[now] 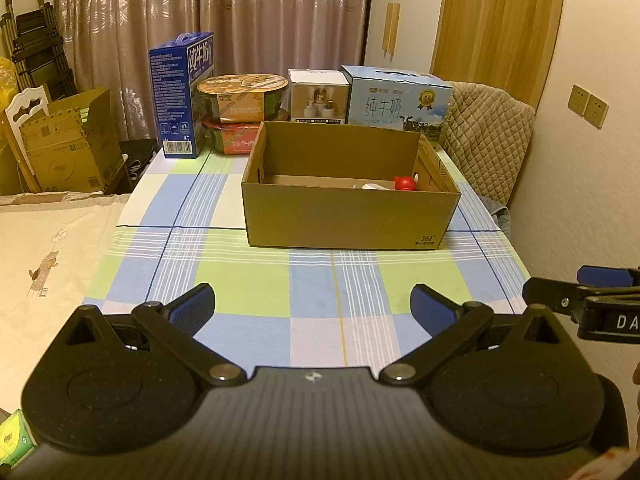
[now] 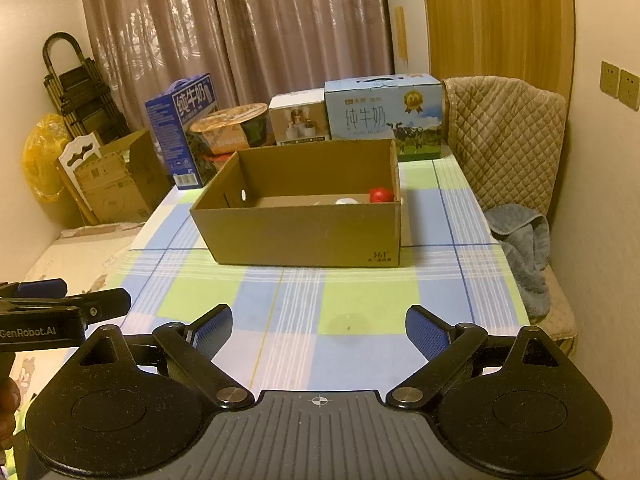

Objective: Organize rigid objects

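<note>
1. The left gripper (image 1: 312, 312) hangs over the near edge of the table, jaws spread wide with nothing between the blue pads (image 1: 192, 308)
2. The right gripper (image 2: 319, 334) hangs beside it, also spread wide and empty; each gripper shows at the edge of the other's view
3. Under both lies the checked cloth (image 1: 248, 280) in blue, green and white, bare up to the box
4. An open cardboard box (image 1: 348, 216) stands in the middle of the table, its long side facing the grippers, with a small printed mark at the lower right corner of that side
5. Inside the box, at the right end on the floor, lies a red object (image 1: 405, 183) with a white object (image 1: 374, 187) just to its left; the near wall hides their lower parts, so their kind cannot be told
6. Behind the box, along the far edge, stand a tall dark blue milk carton (image 1: 182, 96), two stacked noodle bowls (image 1: 242, 98), a small white box (image 1: 319, 96) and a light blue milk case (image 1: 398, 98)
7. To the right a chair (image 2: 506, 136) with a quilted cover has a blue towel (image 2: 524, 244) on its seat
8. Farthest back hang curtains (image 1: 200, 20); left of the table sits a brown carton (image 1: 64, 144) on the floor
</note>
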Tool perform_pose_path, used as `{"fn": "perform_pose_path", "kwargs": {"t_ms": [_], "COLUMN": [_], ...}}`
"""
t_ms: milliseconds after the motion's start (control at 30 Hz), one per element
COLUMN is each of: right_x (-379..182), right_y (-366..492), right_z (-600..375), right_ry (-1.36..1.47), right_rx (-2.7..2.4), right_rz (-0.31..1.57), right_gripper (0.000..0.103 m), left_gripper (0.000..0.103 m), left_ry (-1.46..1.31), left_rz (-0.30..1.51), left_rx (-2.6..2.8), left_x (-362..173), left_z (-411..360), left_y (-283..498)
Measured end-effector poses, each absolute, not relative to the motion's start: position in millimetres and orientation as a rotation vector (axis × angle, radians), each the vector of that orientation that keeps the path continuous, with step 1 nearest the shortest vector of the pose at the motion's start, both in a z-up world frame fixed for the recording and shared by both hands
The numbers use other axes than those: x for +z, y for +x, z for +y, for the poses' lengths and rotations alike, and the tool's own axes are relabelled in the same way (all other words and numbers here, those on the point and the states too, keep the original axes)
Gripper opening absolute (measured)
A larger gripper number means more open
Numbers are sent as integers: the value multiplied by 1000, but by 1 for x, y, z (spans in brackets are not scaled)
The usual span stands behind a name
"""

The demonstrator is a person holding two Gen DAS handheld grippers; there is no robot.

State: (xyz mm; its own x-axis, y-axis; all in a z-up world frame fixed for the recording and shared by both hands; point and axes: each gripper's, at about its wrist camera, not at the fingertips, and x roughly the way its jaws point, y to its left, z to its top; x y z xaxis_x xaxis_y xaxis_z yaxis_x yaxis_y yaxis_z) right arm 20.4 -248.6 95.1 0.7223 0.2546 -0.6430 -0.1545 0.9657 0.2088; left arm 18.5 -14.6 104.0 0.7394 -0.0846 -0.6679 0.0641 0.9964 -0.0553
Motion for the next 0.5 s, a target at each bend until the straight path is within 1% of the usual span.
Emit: {"fn": "perform_pose_path", "kwargs": {"t_ms": [500], "right_x": [95], "right_y": [21], "right_z": [-249], "right_ry": [145], "right_rx": [226], "right_rz": [731], "right_gripper": [91], "left_gripper": [103], "left_ry": [-32], "left_rz": [738], "left_rx": [-87], "left_x": [103], "left_z": [-17], "left_y": [19]}}
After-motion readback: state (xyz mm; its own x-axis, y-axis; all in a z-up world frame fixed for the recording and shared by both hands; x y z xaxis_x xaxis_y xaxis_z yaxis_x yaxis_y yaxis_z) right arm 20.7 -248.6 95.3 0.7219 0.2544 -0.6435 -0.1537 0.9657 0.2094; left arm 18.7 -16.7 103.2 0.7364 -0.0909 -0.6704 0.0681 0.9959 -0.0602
